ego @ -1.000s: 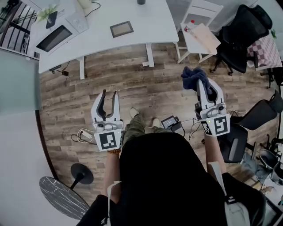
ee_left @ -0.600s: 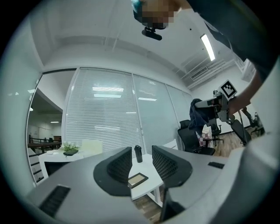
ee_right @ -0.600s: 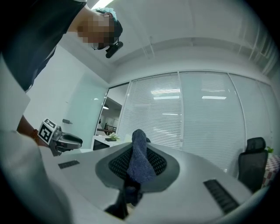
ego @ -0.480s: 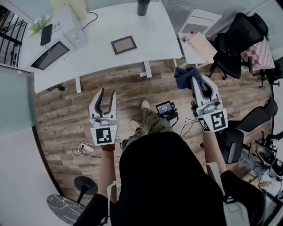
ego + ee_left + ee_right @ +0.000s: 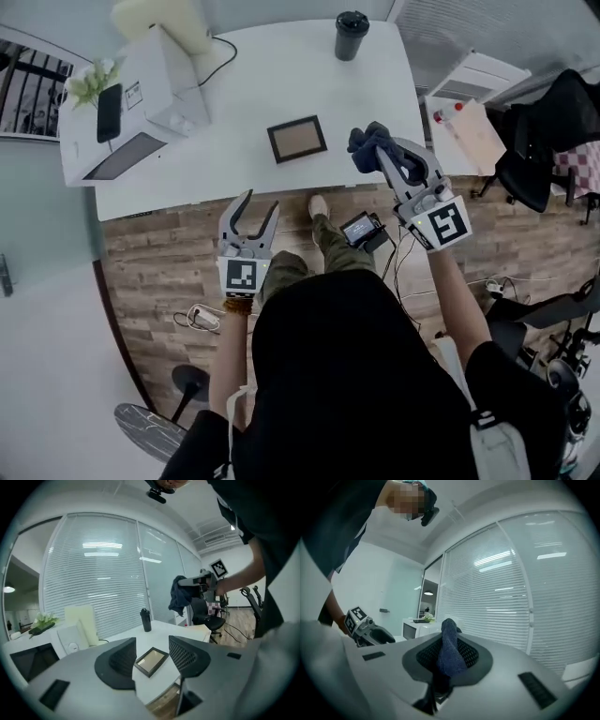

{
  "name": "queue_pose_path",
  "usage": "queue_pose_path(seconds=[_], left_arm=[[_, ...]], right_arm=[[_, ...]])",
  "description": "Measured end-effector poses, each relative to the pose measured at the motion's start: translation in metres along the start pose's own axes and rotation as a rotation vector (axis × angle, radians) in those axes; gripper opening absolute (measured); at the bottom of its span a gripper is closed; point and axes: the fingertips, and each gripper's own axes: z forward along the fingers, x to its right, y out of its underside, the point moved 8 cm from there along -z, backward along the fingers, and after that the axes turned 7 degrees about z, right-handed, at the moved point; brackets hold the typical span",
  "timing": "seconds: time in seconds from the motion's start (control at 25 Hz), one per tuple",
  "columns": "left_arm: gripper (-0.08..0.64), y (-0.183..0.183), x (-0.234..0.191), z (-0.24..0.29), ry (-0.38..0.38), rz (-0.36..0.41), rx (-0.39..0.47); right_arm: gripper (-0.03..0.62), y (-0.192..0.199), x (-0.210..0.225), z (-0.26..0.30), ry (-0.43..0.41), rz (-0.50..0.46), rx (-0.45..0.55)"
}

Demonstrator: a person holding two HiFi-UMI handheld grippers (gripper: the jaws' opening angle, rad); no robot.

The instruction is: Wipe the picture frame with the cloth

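White counter (image 5: 234,103) stands on a wood-plank floor, backed by a glass wall with slatted blinds. The picture frame (image 5: 297,139) lies flat on it, face up, close to the counter's front edge and somewhat toward its right end. Nothing touches it.

The cloth (image 5: 367,145), dark blue, is bunched and pinched between the jaws of the right tool (image 5: 389,159). The right gripper view shows the fabric clamped between both pads with a fold standing up past them. It hangs in the air above the counter's front right corner, near the frame but clear of it.

The left tool (image 5: 260,202) hovers over the floor just short of the front edge. Its jaws have just been opening and now stand apart with nothing held. The left gripper view shows only the distant frame through the gap.

A white microwave (image 5: 141,103) with a phone (image 5: 109,112) on top sits farther out, at the left end. A dark tumbler (image 5: 351,36) stands near the back right corner.

By my reading, the cloth is in hand and the approach is nearly done, but no wiping has begun. Left to do is lowering the cloth onto the frame and passing it over the glass and border, perhaps with the free tool steadying the frame.
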Motion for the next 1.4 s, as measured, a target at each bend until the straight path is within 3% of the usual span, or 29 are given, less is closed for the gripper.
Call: queue_pose_path(seconds=[0.16, 0.36, 0.48, 0.64, 0.72, 0.88, 1.12, 1.4], left_arm=[[0.273, 0.031, -0.021, 0.061, 0.104, 0.087, -0.151], [0.333, 0.076, -0.038, 0.129, 0.241, 0.099, -0.267], [0.377, 0.104, -0.039, 0.169, 0.266, 0.058, -0.340], [0.396, 0.135, -0.036, 0.204, 0.339, 0.094, -0.442], [0.396, 0.145, -0.037, 0.216, 0.364, 0.093, -0.488], [0.393, 0.154, -0.038, 0.225, 0.403, 0.011, -0.560], [0.393, 0.154, -0.038, 0.225, 0.387, -0.001, -0.568], [0.377, 0.153, -0.035, 0.224, 0.383, -0.006, -0.563]], right_arm=[[0.023, 0.052, 0.041, 0.083, -0.147, -0.021, -0.133], [0.023, 0.140, 0.058, 0.162, -0.300, 0.065, -0.352], [0.023, 0.195, 0.057, 0.194, -0.308, 0.103, -0.526], [0.023, 0.246, 0.047, 0.221, -0.240, 0.011, -0.697], [0.023, 0.259, 0.050, 0.230, -0.199, -0.027, -0.771], [0.023, 0.264, 0.054, 0.232, -0.182, 0.015, -0.830], [0.023, 0.260, 0.041, 0.216, -0.239, -0.106, -0.898], [0.023, 0.264, 0.007, 0.186, -0.357, -0.109, -0.960]])
